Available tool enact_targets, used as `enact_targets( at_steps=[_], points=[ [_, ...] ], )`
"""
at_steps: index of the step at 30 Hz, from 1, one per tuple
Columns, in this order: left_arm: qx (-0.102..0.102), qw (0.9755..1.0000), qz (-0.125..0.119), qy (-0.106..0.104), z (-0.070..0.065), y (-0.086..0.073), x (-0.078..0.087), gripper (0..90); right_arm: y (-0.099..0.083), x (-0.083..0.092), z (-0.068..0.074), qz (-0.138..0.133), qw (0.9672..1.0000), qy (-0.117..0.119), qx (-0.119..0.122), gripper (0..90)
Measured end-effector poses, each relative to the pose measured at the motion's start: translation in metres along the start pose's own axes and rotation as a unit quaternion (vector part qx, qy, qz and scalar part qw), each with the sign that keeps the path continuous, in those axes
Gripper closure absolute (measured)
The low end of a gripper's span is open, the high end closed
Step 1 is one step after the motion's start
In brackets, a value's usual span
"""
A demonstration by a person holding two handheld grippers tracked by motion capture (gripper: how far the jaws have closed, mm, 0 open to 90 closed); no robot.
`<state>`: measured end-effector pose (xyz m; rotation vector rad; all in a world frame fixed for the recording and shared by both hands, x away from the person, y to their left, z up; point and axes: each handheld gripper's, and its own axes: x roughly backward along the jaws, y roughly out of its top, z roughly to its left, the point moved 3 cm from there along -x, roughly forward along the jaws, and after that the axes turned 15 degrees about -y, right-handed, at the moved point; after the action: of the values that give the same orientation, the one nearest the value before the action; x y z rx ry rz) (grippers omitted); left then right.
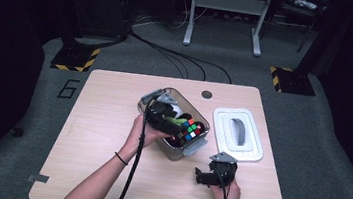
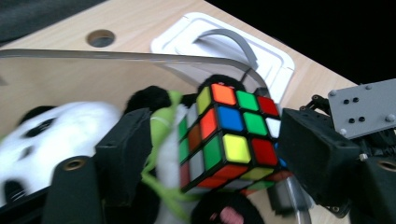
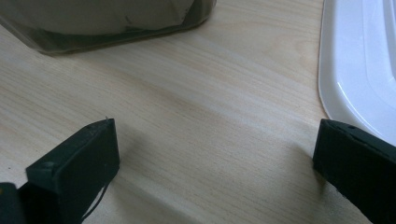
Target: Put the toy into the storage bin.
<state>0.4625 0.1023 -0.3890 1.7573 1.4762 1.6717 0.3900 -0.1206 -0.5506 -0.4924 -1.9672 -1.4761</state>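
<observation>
high view: a person sits at a pale wooden desk. the left gripper reaches into a clear plastic bin near the desk's middle, where a colourful puzzle cube rests on top of a plush panda. the bin's white lid lies flat just to the right. the right gripper rests low near the front edge, apart from everything.

left gripper view: the puzzle cube sits between the two black jaws, which stand apart. the right jaw is at the cube's edge; the left jaw is clear of it, against the panda and a green ribbon. the cube is not clamped.

right gripper view: the right gripper has its jaws wide apart over bare desk, holding nothing, with the bin's base ahead and the lid's rim at the right.

risk, as a judgement: closing now may pinch ribbon or plush with the cube, so the cube could twist loose, or the toy could lift out with it.
</observation>
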Motion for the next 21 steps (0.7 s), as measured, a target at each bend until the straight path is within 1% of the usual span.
enact_targets(
  at_steps=[1, 4, 6, 8, 11, 12, 13, 17, 19, 21],
  points=[
    [0.002, 1.0, -0.001, 0.005, 0.001, -0.001, 0.005, 21.2, 0.0, 0.0, 0.0, 0.0, 1.0, 0.002, -0.001, 0.0],
    [0.007, 0.9998, -0.004, 0.017, 0.007, -0.007, 0.017, 17.0, 0.0, 0.0, 0.0, 0.001, 1.0, 0.002, -0.001, 0.0],
    [0.011, 0.9995, -0.008, 0.029, 0.011, -0.013, 0.026, 15.8, 0.0, 0.0, 0.0, 0.0, 1.0, 0.001, -0.001, 0.0],
    [0.018, 0.9992, -0.012, 0.032, 0.015, -0.019, 0.032, 15.1, 0.0, 0.0, 0.0, 0.001, 1.0, 0.002, 0.0, 0.0],
    [0.023, 0.9986, -0.015, 0.045, 0.022, -0.028, 0.043, 14.4, 0.0, 0.0, 0.0, 0.001, 1.0, 0.002, 0.0, 0.0],
    [0.027, 0.9983, -0.015, 0.049, 0.024, -0.031, 0.047, 14.2, 0.0, 0.0, 0.0, 0.001, 1.0, 0.002, 0.0, 0.0],
    [0.026, 0.998, -0.014, 0.055, 0.027, -0.034, 0.05, 13.9, 0.0, 0.0, 0.0, 0.001, 1.0, 0.002, 0.0, 0.0],
    [0.044, 0.9964, -0.018, 0.07, 0.037, -0.048, 0.06, 11.8, 0.0, 0.0, 0.0, 0.0, 1.0, 0.002, 0.0, 0.0],
    [0.049, 0.9957, -0.017, 0.077, 0.042, -0.057, 0.065, 11.3, 0.0, 0.0, 0.0, 0.0, 1.0, 0.002, 0.0, 0.0],
    [0.059, 0.9947, -0.017, 0.083, 0.047, -0.066, 0.069, 10.3, 0.0, 0.0, 0.0, 0.001, 1.0, 0.003, 0.0, 0.0]
  ],
)
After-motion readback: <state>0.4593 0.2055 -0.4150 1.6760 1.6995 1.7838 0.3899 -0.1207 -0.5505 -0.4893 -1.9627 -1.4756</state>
